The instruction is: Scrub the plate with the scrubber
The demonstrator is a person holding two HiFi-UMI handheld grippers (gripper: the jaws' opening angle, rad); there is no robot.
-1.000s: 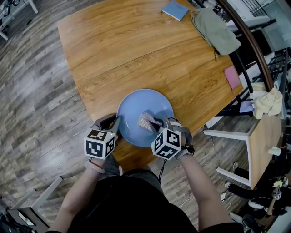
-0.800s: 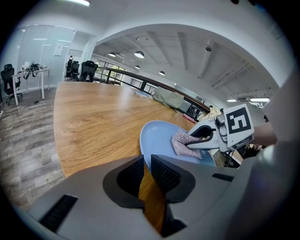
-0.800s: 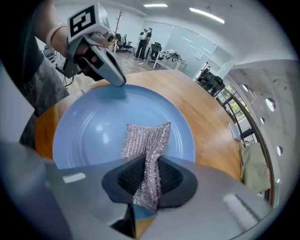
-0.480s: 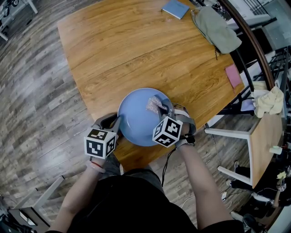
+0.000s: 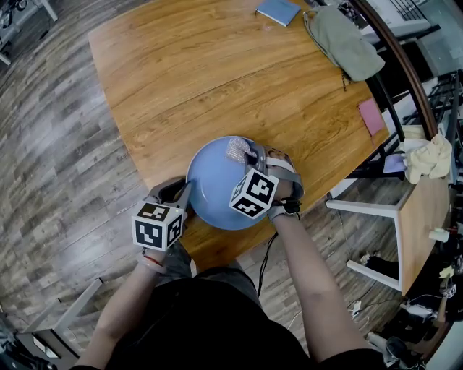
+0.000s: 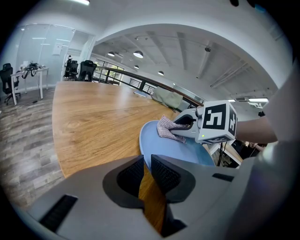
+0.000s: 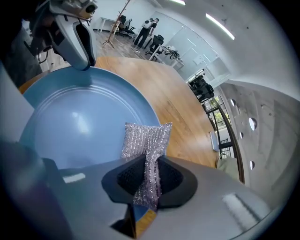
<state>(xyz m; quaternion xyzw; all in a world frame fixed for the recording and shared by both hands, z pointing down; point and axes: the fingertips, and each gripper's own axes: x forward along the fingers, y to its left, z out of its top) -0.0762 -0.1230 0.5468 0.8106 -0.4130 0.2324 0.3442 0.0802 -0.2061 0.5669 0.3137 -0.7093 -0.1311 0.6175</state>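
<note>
A round blue plate (image 5: 213, 191) lies at the near edge of the wooden table (image 5: 217, 72). My left gripper (image 5: 184, 196) is shut on the plate's left rim; in the left gripper view the rim (image 6: 143, 152) runs between the closed jaws. My right gripper (image 5: 251, 156) is shut on a silvery mesh scrubber (image 5: 238, 149), which is pressed on the plate near its far rim. In the right gripper view the scrubber (image 7: 145, 138) sticks out of the jaws over the plate (image 7: 75, 126), with the left gripper (image 7: 78, 40) beyond.
A blue notebook (image 5: 278, 11) and a grey-green cloth bundle (image 5: 343, 43) lie at the table's far right. A pink pad (image 5: 371, 117) sits by the right edge. A white-framed stool (image 5: 380, 217) stands to the right of the table.
My right gripper has carried the scrubber from the plate's middle up to its far rim. The left gripper and the plate have stayed put.
</note>
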